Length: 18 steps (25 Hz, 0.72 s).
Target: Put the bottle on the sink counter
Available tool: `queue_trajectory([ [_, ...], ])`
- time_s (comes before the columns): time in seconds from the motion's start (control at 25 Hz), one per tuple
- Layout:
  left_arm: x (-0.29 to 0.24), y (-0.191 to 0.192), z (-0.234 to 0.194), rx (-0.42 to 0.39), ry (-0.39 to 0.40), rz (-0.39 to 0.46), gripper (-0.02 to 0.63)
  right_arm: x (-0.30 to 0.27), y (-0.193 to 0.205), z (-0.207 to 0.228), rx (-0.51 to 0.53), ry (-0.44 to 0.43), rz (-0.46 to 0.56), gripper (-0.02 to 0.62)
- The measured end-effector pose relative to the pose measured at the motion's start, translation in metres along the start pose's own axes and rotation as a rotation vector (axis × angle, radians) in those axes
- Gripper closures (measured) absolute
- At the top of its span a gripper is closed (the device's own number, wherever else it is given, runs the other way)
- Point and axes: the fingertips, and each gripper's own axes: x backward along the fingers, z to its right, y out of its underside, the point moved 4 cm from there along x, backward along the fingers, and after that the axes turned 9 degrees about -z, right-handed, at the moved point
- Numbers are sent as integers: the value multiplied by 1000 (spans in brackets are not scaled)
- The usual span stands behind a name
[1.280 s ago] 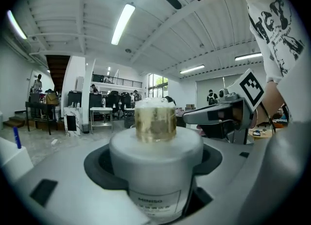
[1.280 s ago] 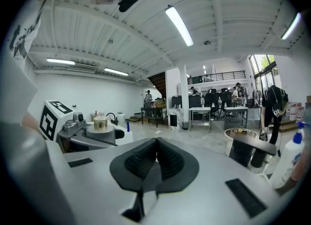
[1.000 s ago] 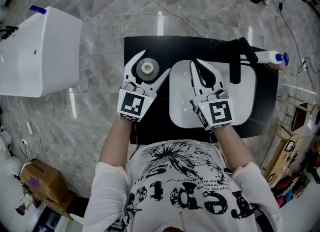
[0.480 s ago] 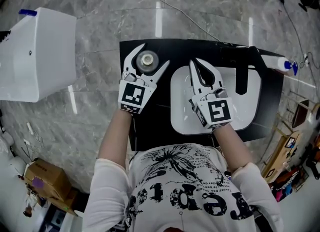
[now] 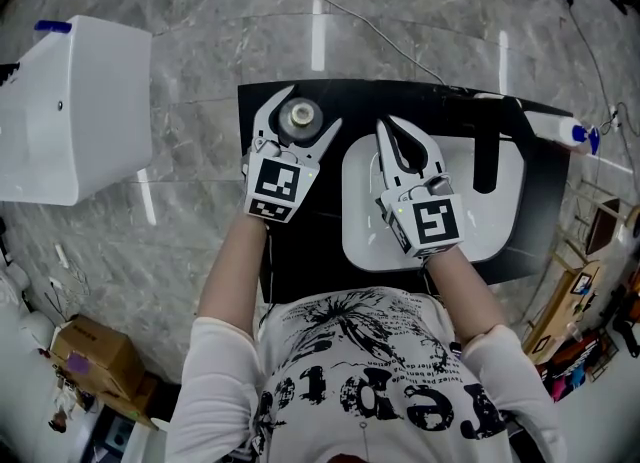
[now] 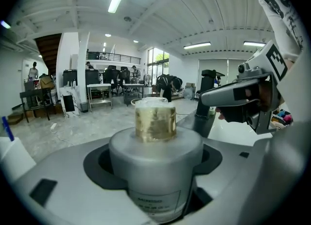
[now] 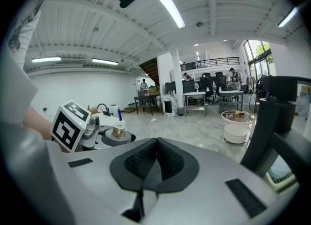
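Grey marble floor [image 5: 200, 11] surrounds a black counter [image 5: 300, 261] with a white sink [image 5: 500, 216] set into it. My bottle [image 5: 296, 123] stands upright over the bare stretch of counter just left of the sink. It has a grey body and a gold cap. I cannot tell whether its base touches the counter. The left gripper [image 5: 308, 109] has it: in the left gripper view the jaws sit partly open, one on each side of the body, pressed against it below the shoulder, with a small label showing low on the front.

The right gripper [image 5: 388, 129] hangs over the sink's left half, just beside the left one but apart from it. Its jaws are pressed together, the ribbed black pads meeting with nothing between them. A black faucet [image 5: 490, 141] reaches over the sink from its far right side. Beyond it, at the counter's right end, lies a white spray bottle [image 5: 572, 133] with a blue top. Well off to the left on the floor stands a white box [image 5: 75, 111].
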Motion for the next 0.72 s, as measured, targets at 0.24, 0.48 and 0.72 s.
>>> queue_trajectory([
  [0.24,-2,1,-2,2,10,-6,259,-3,1,1,-5,7,-5,581],
  [0.48,-6,6,-3,28,32,-32,258,-6,0,1,-3,10,-7,581],
  [0.72,-7,14,0,56,47,-50,235,-5,-3,1,6,16,-13,581],
])
